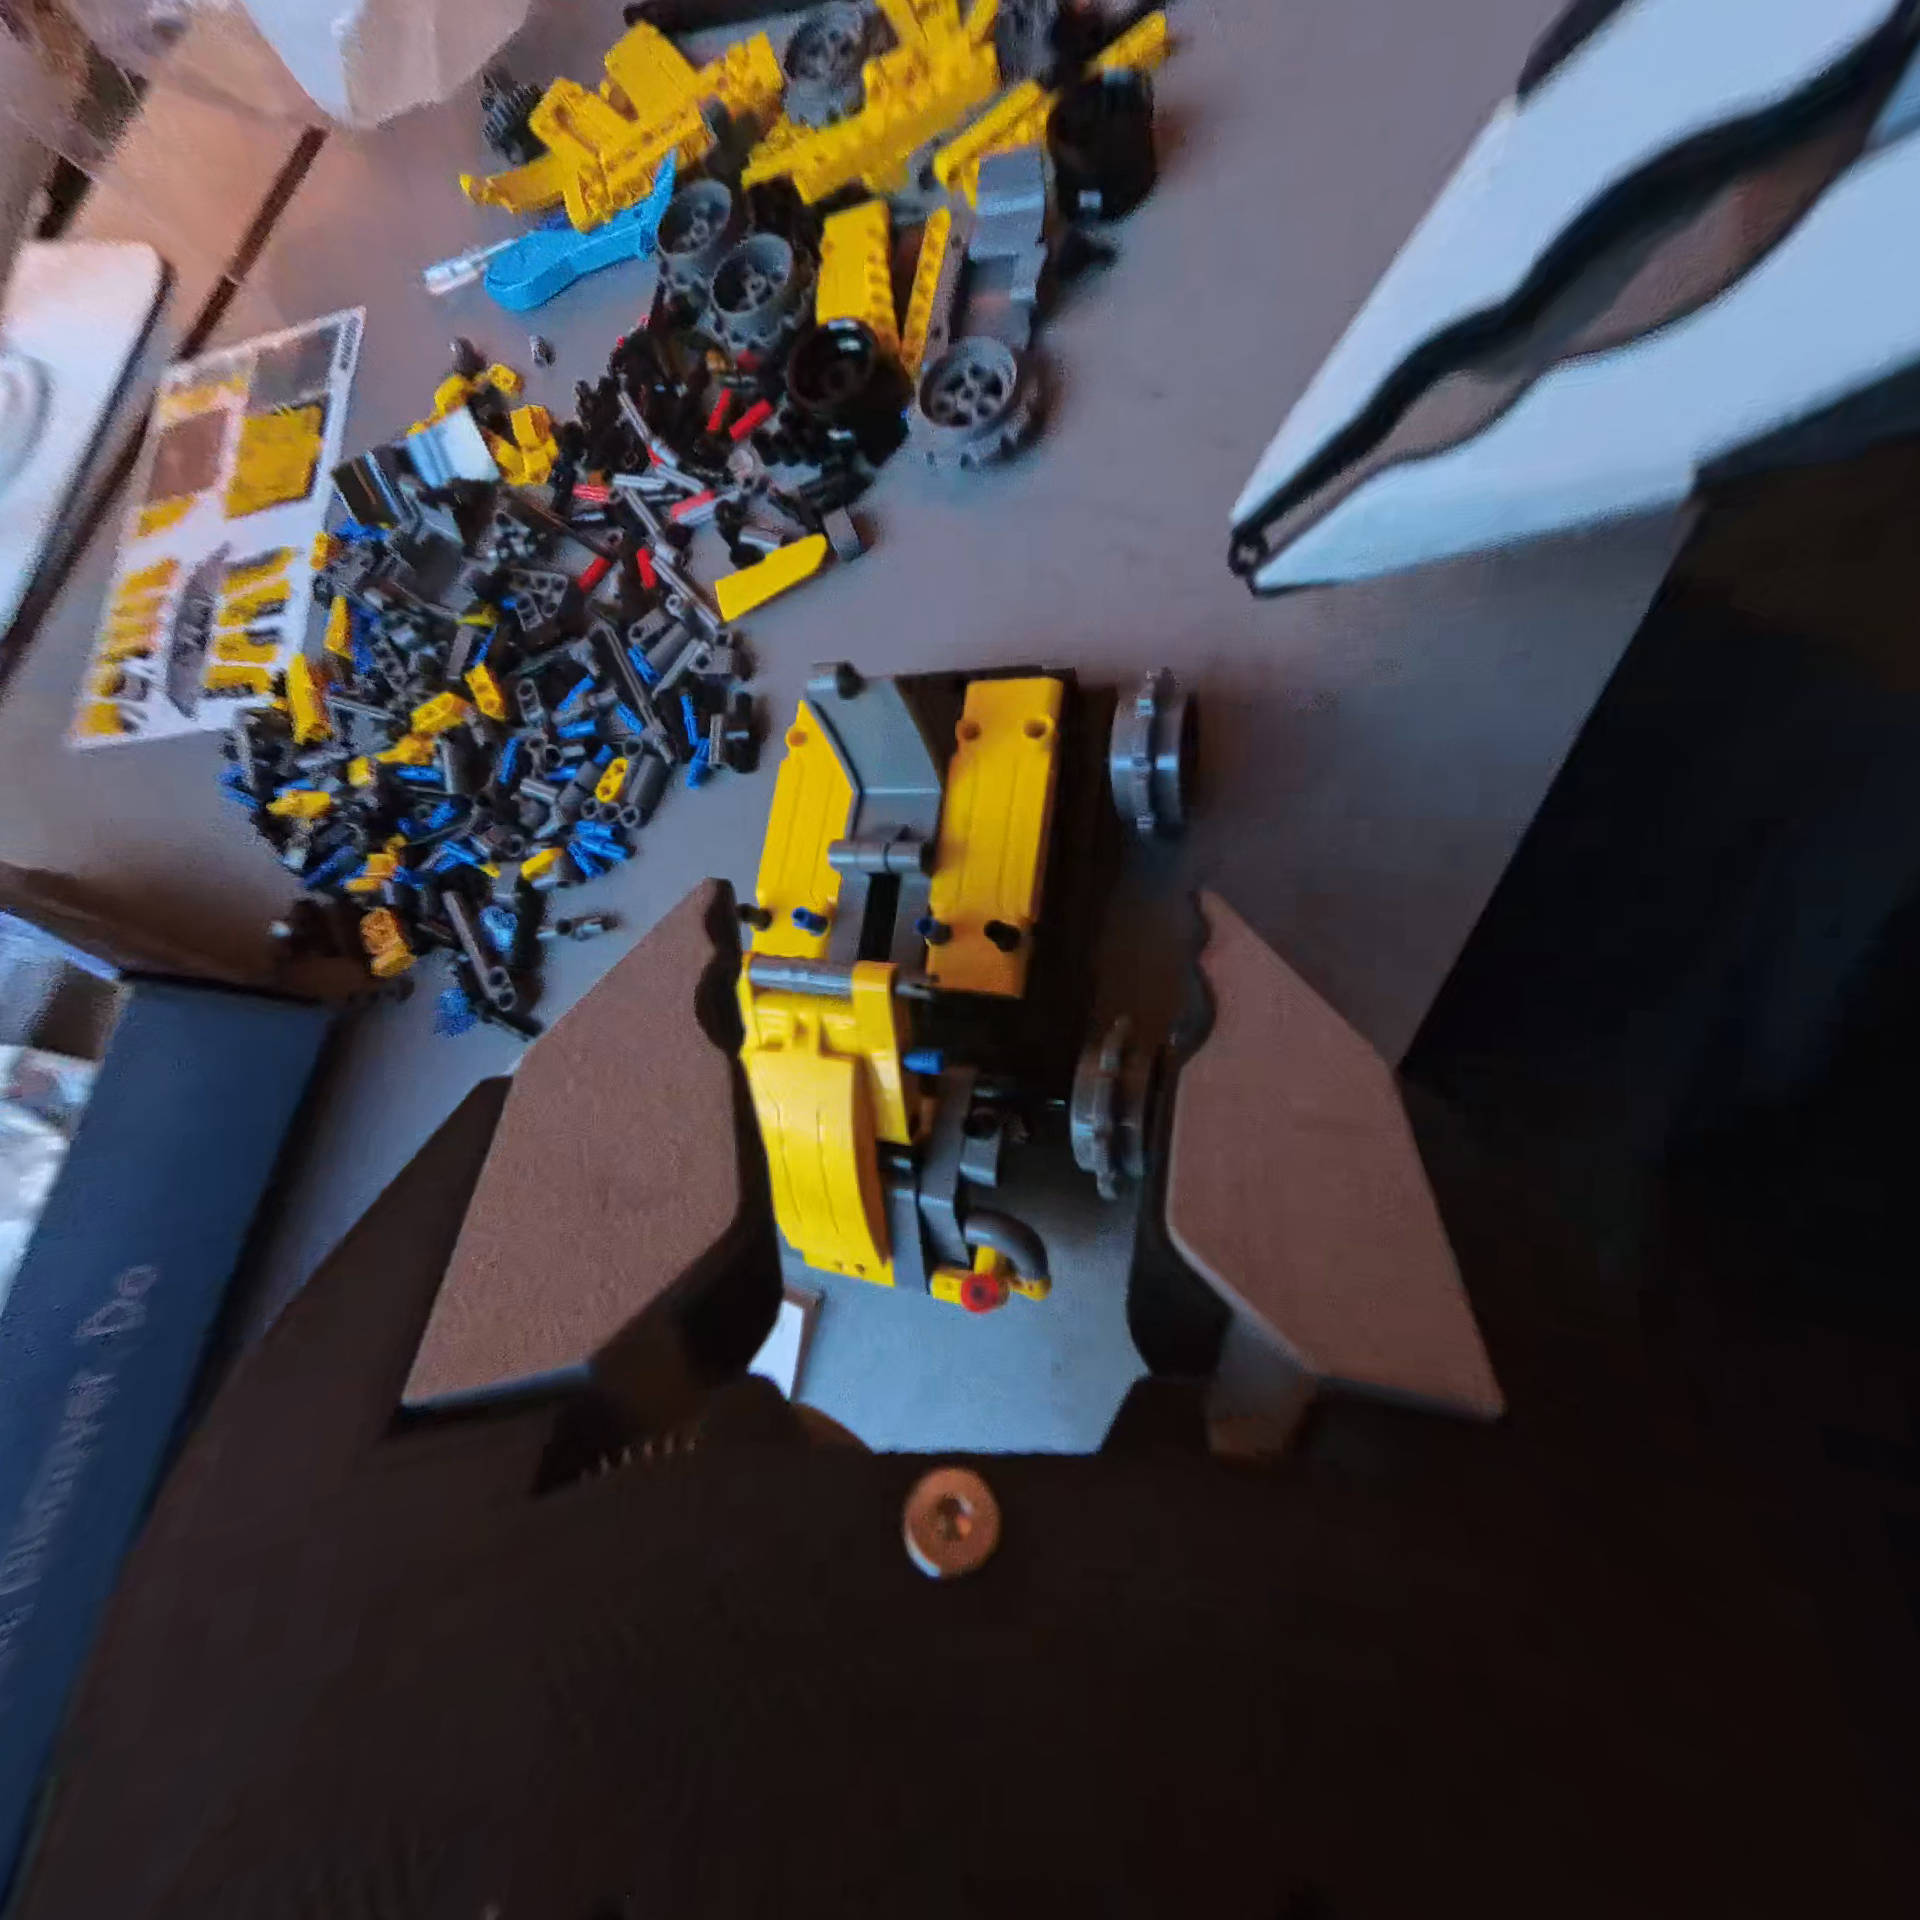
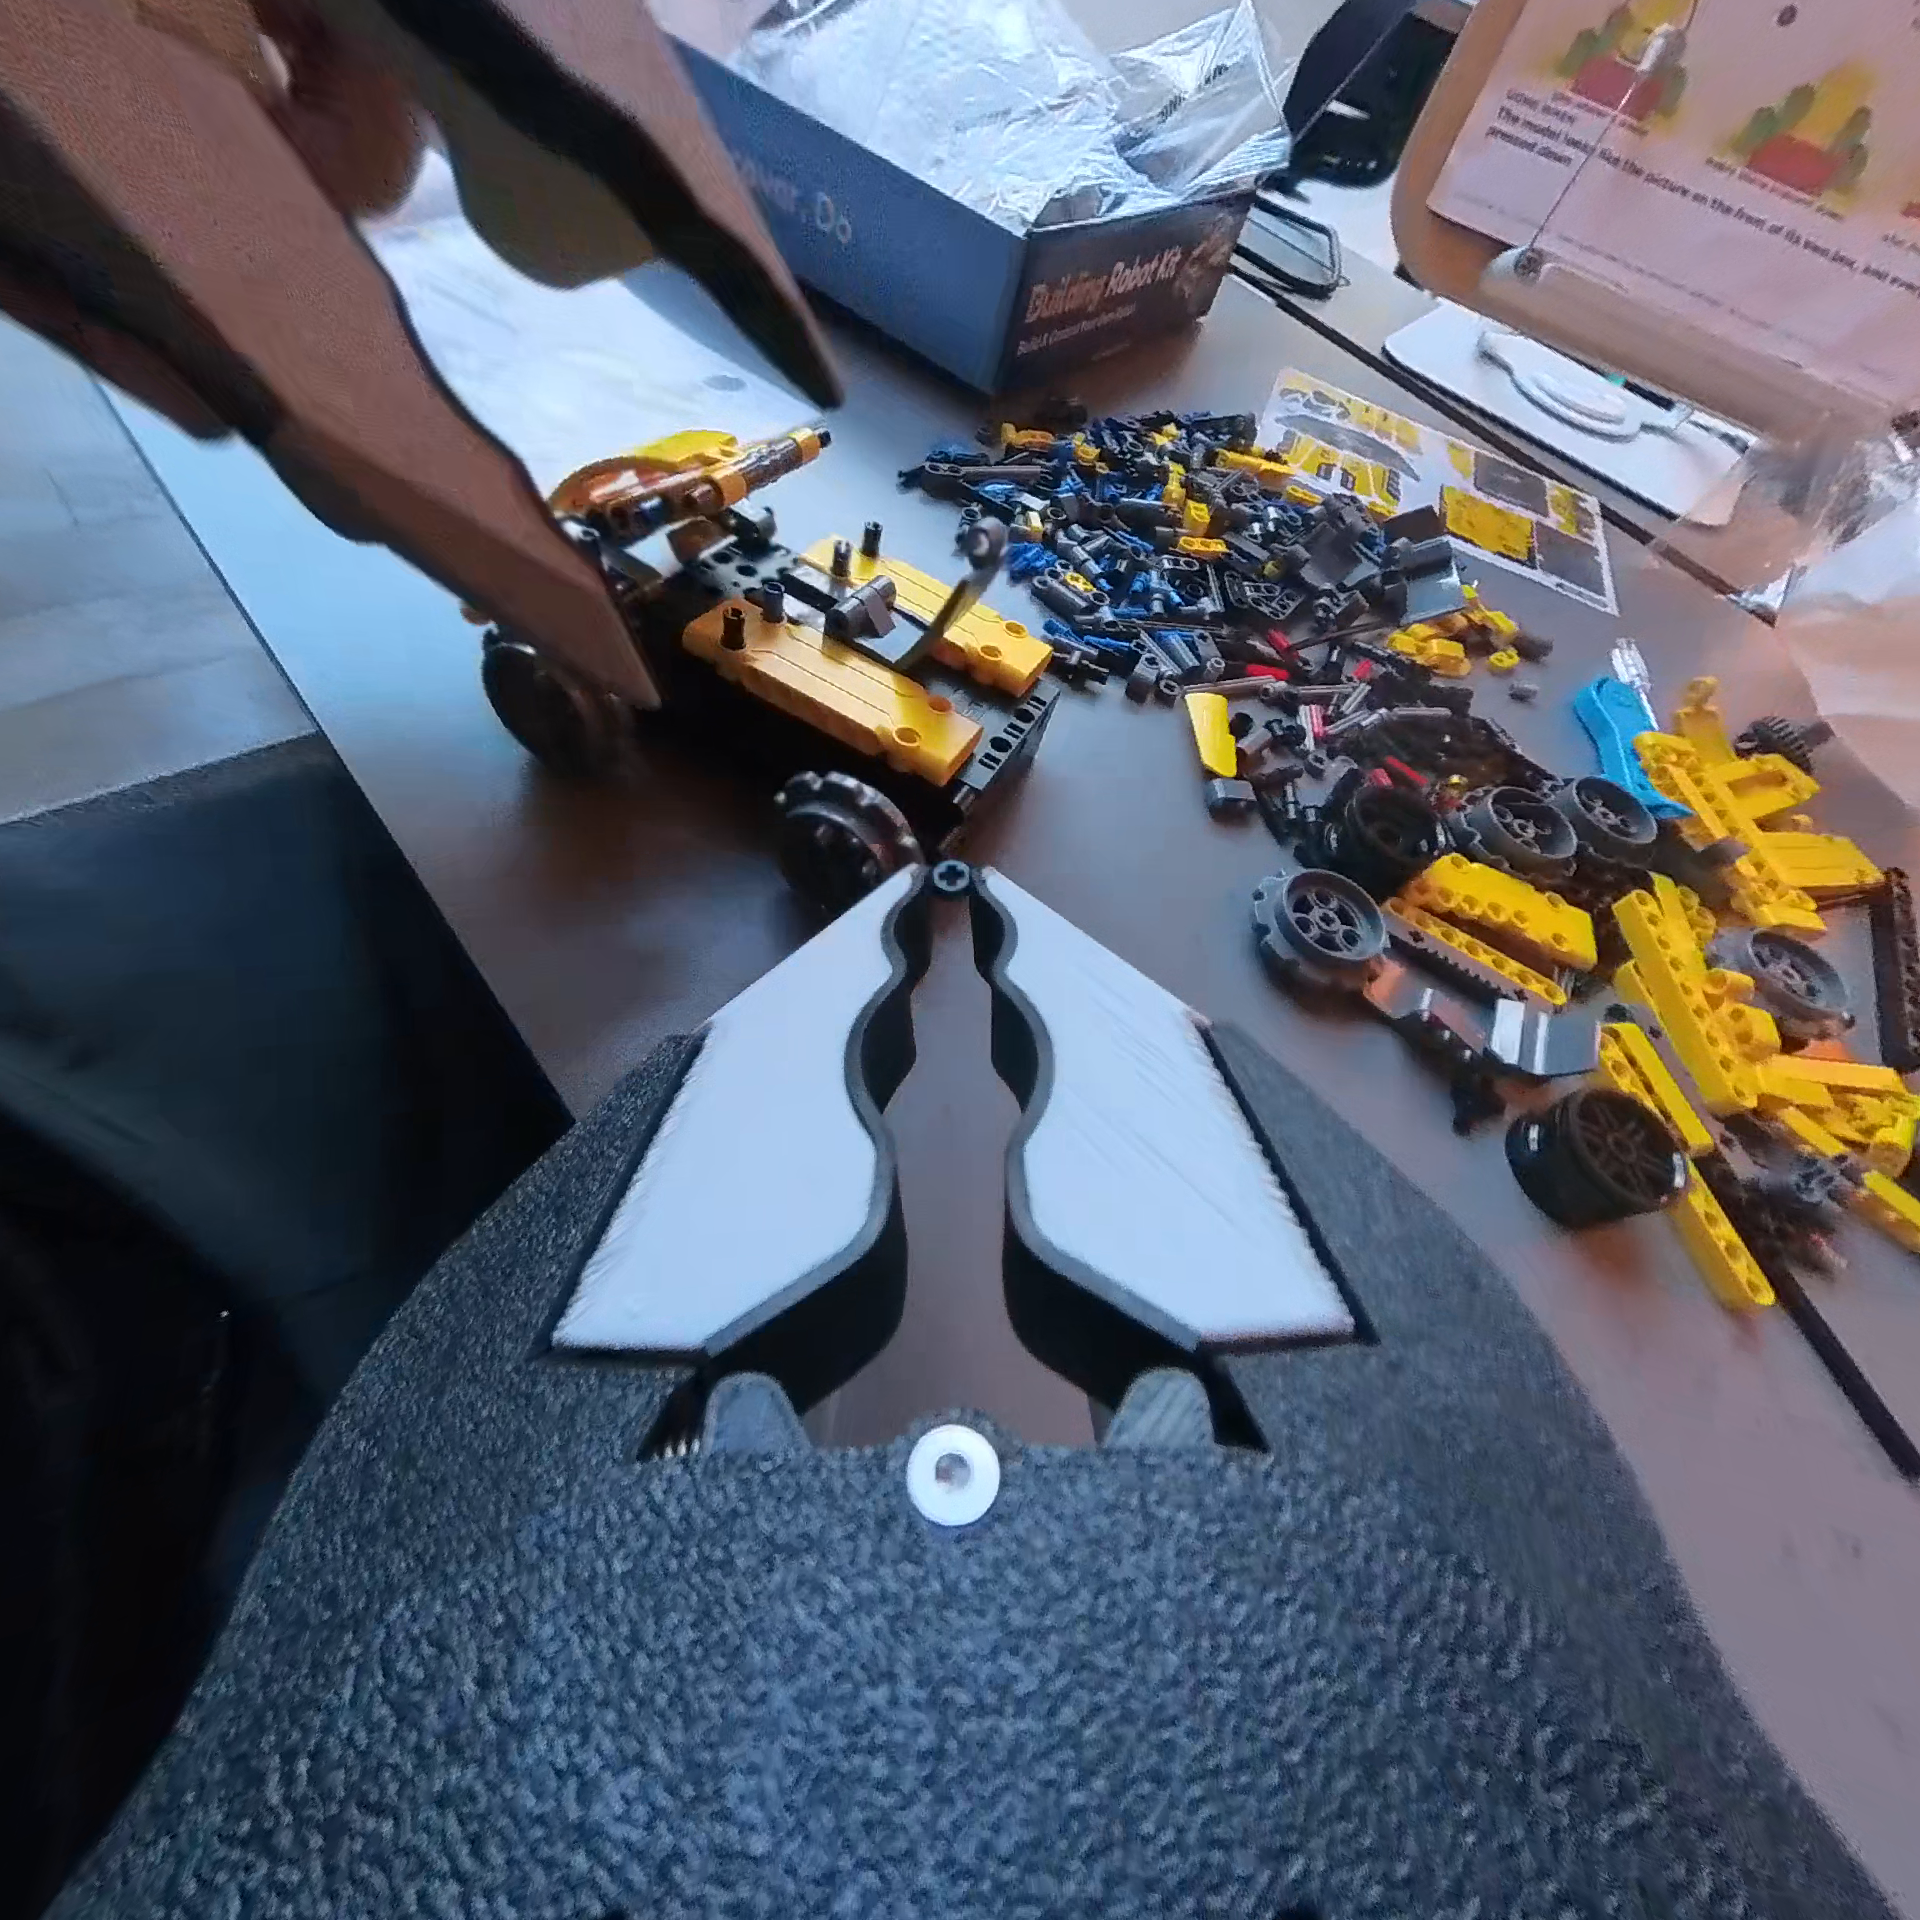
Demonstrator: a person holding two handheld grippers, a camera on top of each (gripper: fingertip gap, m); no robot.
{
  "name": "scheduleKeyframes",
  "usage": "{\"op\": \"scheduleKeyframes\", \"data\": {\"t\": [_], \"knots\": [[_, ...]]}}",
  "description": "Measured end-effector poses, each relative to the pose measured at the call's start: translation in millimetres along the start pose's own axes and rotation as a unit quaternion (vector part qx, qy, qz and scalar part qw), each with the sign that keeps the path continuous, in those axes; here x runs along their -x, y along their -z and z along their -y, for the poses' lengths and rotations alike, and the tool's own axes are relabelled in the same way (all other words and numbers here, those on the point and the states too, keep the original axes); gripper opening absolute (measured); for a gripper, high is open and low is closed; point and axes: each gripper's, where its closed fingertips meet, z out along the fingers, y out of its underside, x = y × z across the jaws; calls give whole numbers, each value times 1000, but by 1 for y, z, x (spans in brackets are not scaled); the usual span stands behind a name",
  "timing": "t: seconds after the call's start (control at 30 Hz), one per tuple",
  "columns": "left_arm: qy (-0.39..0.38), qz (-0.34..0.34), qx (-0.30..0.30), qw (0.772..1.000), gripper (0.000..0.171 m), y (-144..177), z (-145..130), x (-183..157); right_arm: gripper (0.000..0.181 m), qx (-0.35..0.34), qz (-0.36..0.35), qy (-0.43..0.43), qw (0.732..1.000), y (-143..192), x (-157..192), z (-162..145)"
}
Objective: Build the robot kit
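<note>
A partly built yellow, grey and black brick vehicle (image 1: 904, 935) stands on the dark table (image 1: 1195, 499). My left gripper (image 1: 961, 902), with brown fingers, is open and straddles the vehicle's rear end; its right finger is close to a grey wheel (image 1: 1112, 1127). From the right wrist view, the left gripper's fingers (image 2: 499, 499) reach down over the vehicle (image 2: 862, 665). My right gripper (image 2: 948, 885), with white fingers, is shut on a small black pin (image 2: 948, 876) just in front of the vehicle's front wheel (image 2: 831, 836). It also shows in the left wrist view (image 1: 1558, 343).
A pile of small black, blue and yellow parts (image 2: 1195, 561) lies beside the vehicle. Yellow beams and wheels (image 2: 1683, 935), a blue tool (image 2: 1616, 727) and a printed sheet (image 2: 1455, 488) lie beyond. A dark blue box (image 2: 935, 270) holds plastic bags. The table edge (image 2: 343, 769) runs along the left.
</note>
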Motion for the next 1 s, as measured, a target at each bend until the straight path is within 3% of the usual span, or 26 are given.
{"op": "scheduleKeyframes", "data": {"t": [0.1,0.27,0.67,0.83,1.0], "knots": [[-54,21,43,997,62,-10,-7,-3,6,-11,13,-12,1000,3,3,3],[-105,19,152,983,70,-35,-31,-8,6,-14,17,-1,1000,8,4,5],[-134,26,178,974,59,-43,-31,17,6,-27,35,-13,999,16,9,4],[-117,-60,198,971,59,-35,-29,17,6,-29,38,-11,999,19,10,7],[-9,-241,183,953,59,-20,-22,9,6,-29,64,45,997,14,23,10]]}}
